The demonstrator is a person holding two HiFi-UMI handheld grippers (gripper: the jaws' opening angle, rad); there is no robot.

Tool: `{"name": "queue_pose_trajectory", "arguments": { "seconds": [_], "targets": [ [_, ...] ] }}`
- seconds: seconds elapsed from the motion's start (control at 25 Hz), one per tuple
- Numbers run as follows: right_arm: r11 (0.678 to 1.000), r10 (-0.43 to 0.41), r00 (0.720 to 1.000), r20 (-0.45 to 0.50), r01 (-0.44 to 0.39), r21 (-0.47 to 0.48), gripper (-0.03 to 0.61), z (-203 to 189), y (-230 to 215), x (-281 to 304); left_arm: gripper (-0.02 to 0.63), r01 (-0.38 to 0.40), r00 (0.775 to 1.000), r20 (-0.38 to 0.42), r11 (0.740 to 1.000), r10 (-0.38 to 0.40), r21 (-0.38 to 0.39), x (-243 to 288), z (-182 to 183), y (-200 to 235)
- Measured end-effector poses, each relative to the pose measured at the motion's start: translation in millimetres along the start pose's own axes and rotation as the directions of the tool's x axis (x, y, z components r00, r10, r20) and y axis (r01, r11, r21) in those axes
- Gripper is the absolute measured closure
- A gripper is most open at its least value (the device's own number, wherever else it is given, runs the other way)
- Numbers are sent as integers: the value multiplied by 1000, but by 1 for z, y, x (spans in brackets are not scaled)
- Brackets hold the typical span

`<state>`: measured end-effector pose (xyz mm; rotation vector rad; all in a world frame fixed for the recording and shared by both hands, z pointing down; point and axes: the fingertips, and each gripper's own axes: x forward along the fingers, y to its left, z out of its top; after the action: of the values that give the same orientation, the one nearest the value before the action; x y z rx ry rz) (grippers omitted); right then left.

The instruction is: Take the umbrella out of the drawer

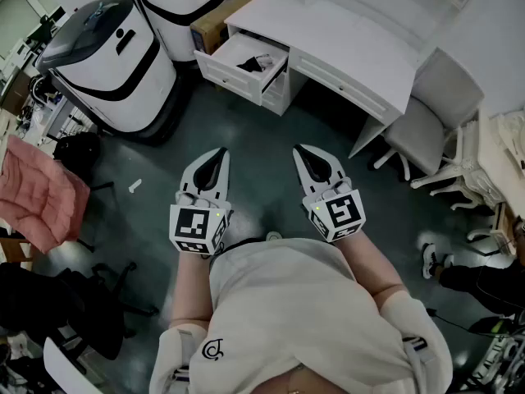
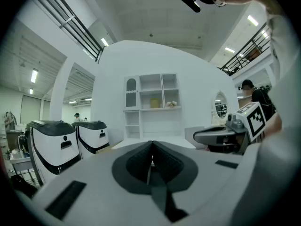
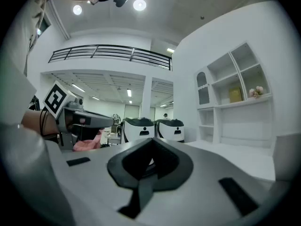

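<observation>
In the head view, the left tongs (image 1: 221,152) and the right tongs (image 1: 300,149) are held side by side in front of the person, over a dark floor (image 1: 262,138). Both are pointed towards a white bench (image 1: 344,39) at the top of the picture, and both are closed to a point. A drawer (image 1: 215,60) at the bench's left end is pulled out. The umbrella (image 1: 259,62), seen only as a small dark bundle, lies inside it, towards its right side and well apart from both tongs. Two white machines with black bands (image 1: 107,56) stand left of the drawer, and a cardboard box (image 1: 217,21) is wedged between them and the bench. A grey chair (image 1: 426,109) is set at the bench's right end. A pink cloth (image 1: 37,191) is draped at the left edge.

In the left gripper view, the jaws of the left tongs are pressed together with nothing between them. A white shelf unit (image 2: 151,102) is seen beyond them, the white machines to the left, and the right tongs to the right.

In the right gripper view, the jaws of the right tongs are likewise closed on nothing. The left tongs are seen at the left and the shelf unit at the right; the drawer is not shown here.
</observation>
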<state>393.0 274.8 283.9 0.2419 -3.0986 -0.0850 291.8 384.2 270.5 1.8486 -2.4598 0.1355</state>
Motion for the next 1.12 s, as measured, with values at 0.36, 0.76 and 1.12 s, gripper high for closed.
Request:
{"name": "queue_pose_trajectory", "arguments": {
  "seconds": [0.36, 0.76, 1.12],
  "targets": [
    [1000, 20, 1000, -4, -20, -3, 574, -4, -7, -6, 601, -3, 1000, 8, 1000, 4, -4, 6, 0, -12],
    [999, -12, 999, -39, 14, 46, 573, -23, -25, -4, 601, -17, 999, -44, 1000, 17, -12, 15, -19, -12],
    [998, -36, 996, -87, 41, 48, 572, -41, -31, 46, 600, -70, 995, -73, 996, 66, -53, 29, -41, 39]
  ]
}}
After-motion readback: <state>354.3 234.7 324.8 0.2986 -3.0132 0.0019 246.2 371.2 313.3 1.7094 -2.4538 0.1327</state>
